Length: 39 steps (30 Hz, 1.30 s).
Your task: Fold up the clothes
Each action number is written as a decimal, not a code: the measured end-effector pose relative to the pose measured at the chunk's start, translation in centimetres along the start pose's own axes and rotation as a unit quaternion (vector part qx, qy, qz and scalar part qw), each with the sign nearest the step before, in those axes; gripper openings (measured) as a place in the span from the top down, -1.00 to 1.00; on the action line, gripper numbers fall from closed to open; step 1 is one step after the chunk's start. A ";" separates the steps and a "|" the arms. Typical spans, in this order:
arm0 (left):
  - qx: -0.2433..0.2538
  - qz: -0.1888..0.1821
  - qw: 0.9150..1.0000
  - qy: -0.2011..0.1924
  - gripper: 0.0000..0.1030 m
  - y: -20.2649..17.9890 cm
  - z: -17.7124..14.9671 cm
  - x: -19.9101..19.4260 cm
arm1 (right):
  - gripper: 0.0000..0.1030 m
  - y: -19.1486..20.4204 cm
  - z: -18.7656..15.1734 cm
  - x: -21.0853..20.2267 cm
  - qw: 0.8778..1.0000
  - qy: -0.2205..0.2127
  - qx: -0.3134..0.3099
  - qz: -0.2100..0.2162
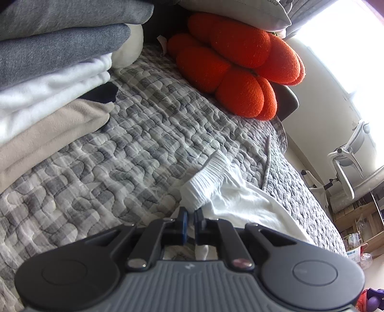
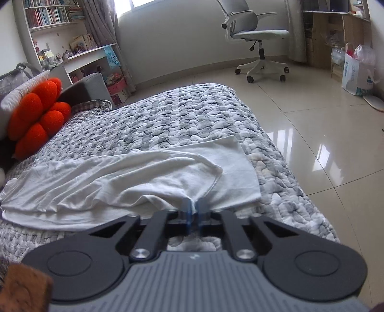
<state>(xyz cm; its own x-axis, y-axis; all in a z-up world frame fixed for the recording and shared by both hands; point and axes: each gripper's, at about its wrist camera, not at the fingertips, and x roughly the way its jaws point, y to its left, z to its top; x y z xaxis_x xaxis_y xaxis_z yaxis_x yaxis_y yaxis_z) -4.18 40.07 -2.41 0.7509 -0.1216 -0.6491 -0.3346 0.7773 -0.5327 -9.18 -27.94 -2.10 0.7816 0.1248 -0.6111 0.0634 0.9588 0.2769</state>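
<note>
A white garment [image 2: 144, 172] lies crumpled across the grey checked quilt [image 2: 180, 115], one layer thrown loosely over another. In the right wrist view my right gripper [image 2: 194, 204] is shut on a bunched fold at its near edge, and the cloth rises to the fingertips. The left wrist view shows the same white garment [image 1: 240, 204] with a ribbed band [image 1: 206, 182] standing up just ahead of my left gripper [image 1: 190, 212]. That gripper is shut on the cloth below the band, and white fabric hangs down behind the jaws.
A stack of folded clothes [image 1: 48, 72], grey, white and beige, sits on the quilt [image 1: 144, 134] at left. An orange petal cushion [image 1: 235, 64] lies at the bed's head. Beyond the bed edge are tiled floor [image 2: 324, 120], an office chair [image 2: 256, 36], shelves [image 2: 52, 19] and a bag [image 2: 355, 72].
</note>
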 end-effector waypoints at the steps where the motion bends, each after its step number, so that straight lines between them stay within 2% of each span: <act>1: 0.000 -0.004 1.000 -0.003 0.90 0.0 0.0 -0.1 | 0.94 -0.2 0.3 -0.3 1.000 -0.006 0.002 0.004; 6: 0.004 -0.013 1.000 -0.009 0.91 -0.3 -0.1 -0.5 | 0.96 -1.8 2.1 -1.9 0.999 -0.036 0.010 -0.001; 14: 0.025 -0.008 1.000 -0.008 0.91 -0.9 -0.1 -0.7 | 0.96 -3.9 2.0 -0.8 1.000 -0.011 0.019 -0.003; 19: 0.030 -0.037 0.998 -0.028 0.91 -1.6 -0.2 -2.7 | 0.96 -5.6 3.6 -2.8 0.997 -0.042 0.060 0.019; 21: 0.048 -0.022 0.999 -0.013 0.91 -1.9 -0.5 -1.9 | 0.97 -6.0 4.3 -3.6 0.997 -0.046 0.055 0.018; 26: 0.082 0.014 0.996 0.020 0.91 -1.7 -1.4 0.0 | 0.97 -7.1 4.5 -1.0 0.999 -0.004 0.041 -0.009; 30: 0.072 0.009 0.997 0.015 0.90 -1.4 -1.1 -0.2 | 0.97 -6.6 3.1 1.4 0.999 0.032 0.005 -0.034; 34: 0.072 -0.002 0.997 0.021 0.87 -1.7 -1.0 -0.3 | 0.87 -6.0 2.9 0.9 0.999 0.012 0.000 -0.038; 35: 0.069 -0.004 0.997 0.021 0.75 -1.7 -1.0 -0.3 | 0.75 -5.5 3.0 0.4 0.999 0.002 -0.009 -0.040; 37: 0.058 -0.016 0.998 0.015 0.58 -1.7 -0.8 -0.7 | 0.72 -4.0 3.5 -1.0 0.998 -0.021 -0.046 -0.048; 39: 0.045 -0.033 0.998 0.004 0.41 -1.6 -0.7 -1.3 | 0.59 -2.3 4.0 -2.4 0.994 -0.046 -0.084 -0.052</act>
<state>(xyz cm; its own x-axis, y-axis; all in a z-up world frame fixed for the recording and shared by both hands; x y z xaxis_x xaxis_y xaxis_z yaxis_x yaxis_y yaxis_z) -4.95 38.55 -1.08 0.7648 -0.1787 -0.6190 -0.2320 0.8200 -0.5233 -8.72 -31.49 1.69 0.8298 0.0062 -0.5581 0.0482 0.9954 0.0828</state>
